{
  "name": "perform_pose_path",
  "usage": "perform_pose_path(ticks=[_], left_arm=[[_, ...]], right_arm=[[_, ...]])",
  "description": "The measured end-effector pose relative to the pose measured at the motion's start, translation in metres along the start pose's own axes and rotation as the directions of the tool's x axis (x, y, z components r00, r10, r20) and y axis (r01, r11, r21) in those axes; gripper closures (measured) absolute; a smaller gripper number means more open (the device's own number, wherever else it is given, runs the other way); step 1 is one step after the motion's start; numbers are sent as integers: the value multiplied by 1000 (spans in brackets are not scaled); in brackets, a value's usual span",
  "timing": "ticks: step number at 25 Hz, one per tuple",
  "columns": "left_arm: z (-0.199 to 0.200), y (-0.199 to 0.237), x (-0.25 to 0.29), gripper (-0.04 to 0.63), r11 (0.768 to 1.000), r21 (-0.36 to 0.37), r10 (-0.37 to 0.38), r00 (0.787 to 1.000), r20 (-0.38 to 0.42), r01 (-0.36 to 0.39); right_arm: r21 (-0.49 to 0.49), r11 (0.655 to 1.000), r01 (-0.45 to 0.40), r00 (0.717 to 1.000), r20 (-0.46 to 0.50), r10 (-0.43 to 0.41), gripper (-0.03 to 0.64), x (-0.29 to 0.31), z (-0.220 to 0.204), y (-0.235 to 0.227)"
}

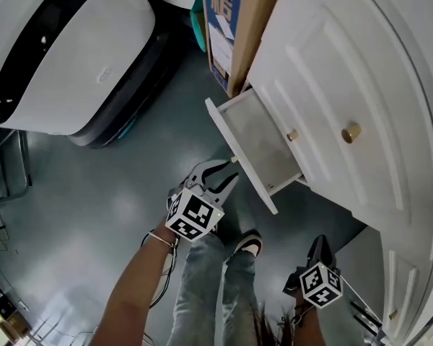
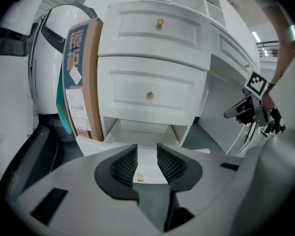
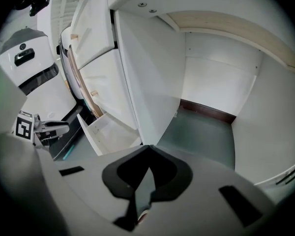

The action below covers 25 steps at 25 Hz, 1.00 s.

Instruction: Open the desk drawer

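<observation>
Desk drawer (image 1: pixel 263 150), the lowest white one of its stack, stands pulled well out over the floor, with its flat front panel turned toward the person and its bare pale inside open to the head view. Nearest the head camera are the person's bare left forearm (image 1: pixel 137 283), blue jeans (image 1: pixel 206 287) and a black-and-white shoe (image 1: pixel 250 245) on the dull grey-green floor (image 1: pixel 94 193). The left gripper (image 1: pixel 220 175), white with a marker cube at its back, hangs just in front of the drawer's front panel. Its ribbed black pads (image 2: pixel 123 165) stand apart and grip nothing. In the left gripper view the drawer's small brass knob (image 2: pixel 140 178) shows in the gap between them, with neither pad on it. The right gripper (image 1: pixel 319 254) is lower in the head view, well apart from the drawer and before the kneehole of the white desk (image 1: pixel 390 85). Its jaws meet at their tips and hold nothing, and its own view looks into the white recess with the dark skirting strip (image 3: pixel 206 111) at the back. Above the open drawer, two closed panelled drawers each carry a round brass knob (image 1: pixel 351 132). Beside the desk stands a tall brown cardboard box (image 1: pixel 254 20) with a blue printed label, upright and close against the desk's side. Beyond it is a large rounded white machine with black trim (image 1: pixel 65 49).
</observation>
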<state>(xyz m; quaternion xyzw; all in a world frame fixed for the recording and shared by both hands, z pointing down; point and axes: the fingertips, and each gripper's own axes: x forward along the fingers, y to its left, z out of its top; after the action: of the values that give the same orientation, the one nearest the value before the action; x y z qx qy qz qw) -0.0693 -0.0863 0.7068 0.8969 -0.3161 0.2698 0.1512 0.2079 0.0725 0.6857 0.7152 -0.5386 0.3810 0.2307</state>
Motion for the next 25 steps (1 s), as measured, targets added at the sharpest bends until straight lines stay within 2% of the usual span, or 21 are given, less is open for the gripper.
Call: perform_pose_path(ticks=[4, 9, 15, 21, 25], left_arm=[[36, 0, -3, 462, 1000, 0, -7, 1000, 14, 7], [65, -2, 17, 462, 1000, 7, -18, 1000, 25, 18], [79, -7, 49, 462, 999, 10, -36, 999, 20, 36], [95, -4, 68, 462, 1000, -6, -17, 999, 34, 17], [105, -7, 78, 463, 999, 32, -22, 1000, 22, 21]], right_arm=[[28, 1000, 10, 1000, 6, -10, 609, -19, 15, 1], [59, 998, 34, 999, 15, -35, 609, -20, 23, -5], [99, 993, 66, 998, 9, -67, 609, -22, 21, -21], [174, 977, 121, 993, -7, -121, 609, -31, 11, -45], [231, 963, 142, 990, -11, -143, 609, -37, 3, -54]])
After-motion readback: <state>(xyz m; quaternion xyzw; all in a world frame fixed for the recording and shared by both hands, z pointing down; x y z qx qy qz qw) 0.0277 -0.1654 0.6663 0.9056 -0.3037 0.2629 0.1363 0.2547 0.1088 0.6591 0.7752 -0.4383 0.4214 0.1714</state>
